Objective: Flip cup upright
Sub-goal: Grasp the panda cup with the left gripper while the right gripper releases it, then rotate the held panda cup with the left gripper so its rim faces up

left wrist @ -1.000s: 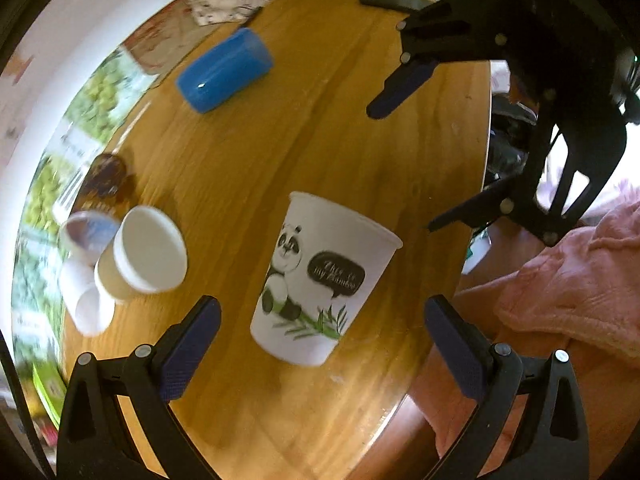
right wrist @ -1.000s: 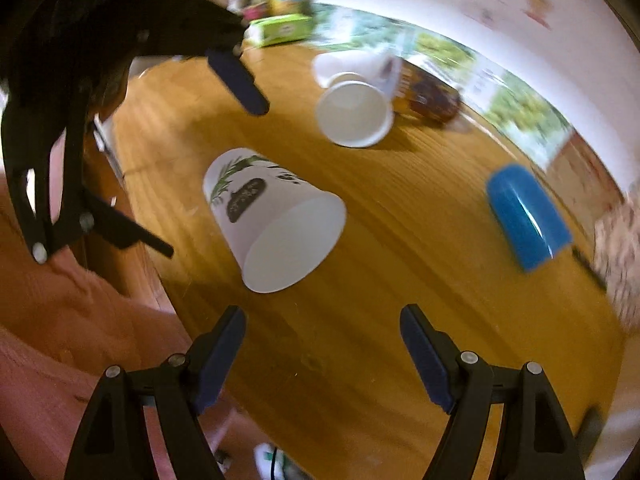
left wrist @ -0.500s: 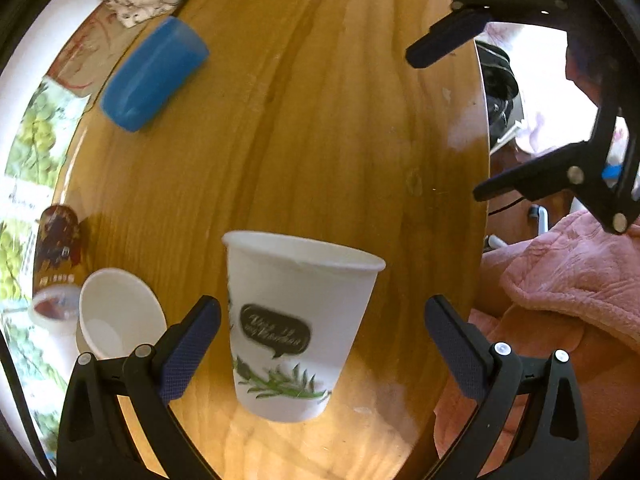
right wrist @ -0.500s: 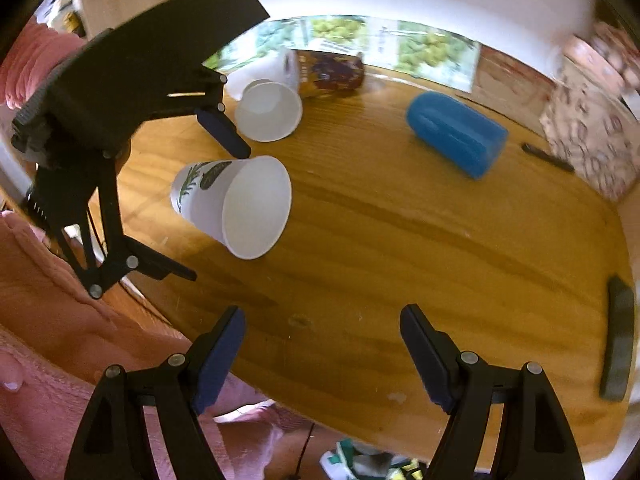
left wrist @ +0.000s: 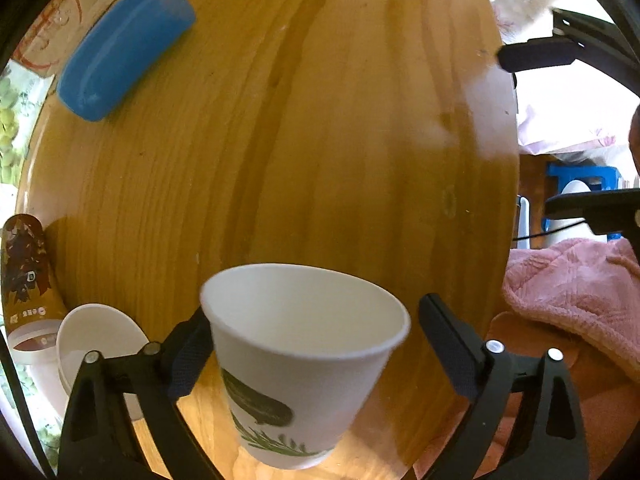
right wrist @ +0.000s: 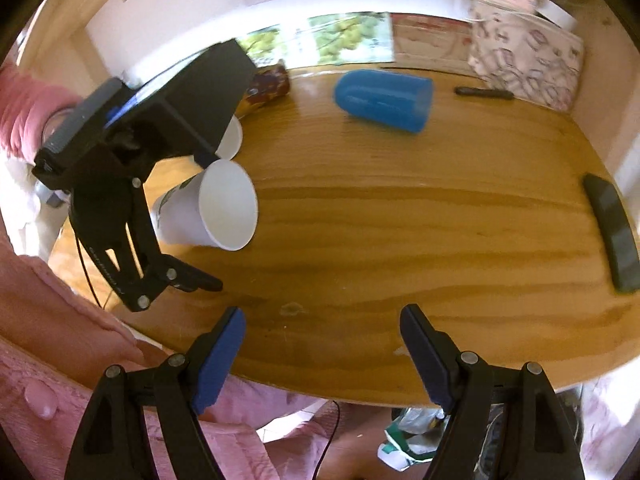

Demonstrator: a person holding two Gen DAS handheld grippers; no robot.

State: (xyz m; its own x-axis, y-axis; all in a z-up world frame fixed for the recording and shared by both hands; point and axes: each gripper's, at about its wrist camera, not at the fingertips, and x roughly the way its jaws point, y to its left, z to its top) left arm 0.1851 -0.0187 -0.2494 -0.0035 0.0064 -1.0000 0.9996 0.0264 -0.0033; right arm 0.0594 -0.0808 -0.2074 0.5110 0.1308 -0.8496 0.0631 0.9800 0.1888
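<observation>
A white paper cup with a panda and leaf print lies on its side on the wooden table, its open mouth facing away from the left wrist camera. My left gripper is open with its jaws on either side of the cup, close to its walls. In the right wrist view the cup lies under the left gripper at the table's left edge. My right gripper is open and empty, above the table's near edge, well clear of the cup.
A blue tumbler lies on its side at the back. Other paper cups and a brown cup lie beside the panda cup. A black phone lies at the right. A patterned bag stands at the back right.
My left gripper has moved in over the panda cup, which now sits between its jaws. My right gripper has drawn back toward the table's near edge.
</observation>
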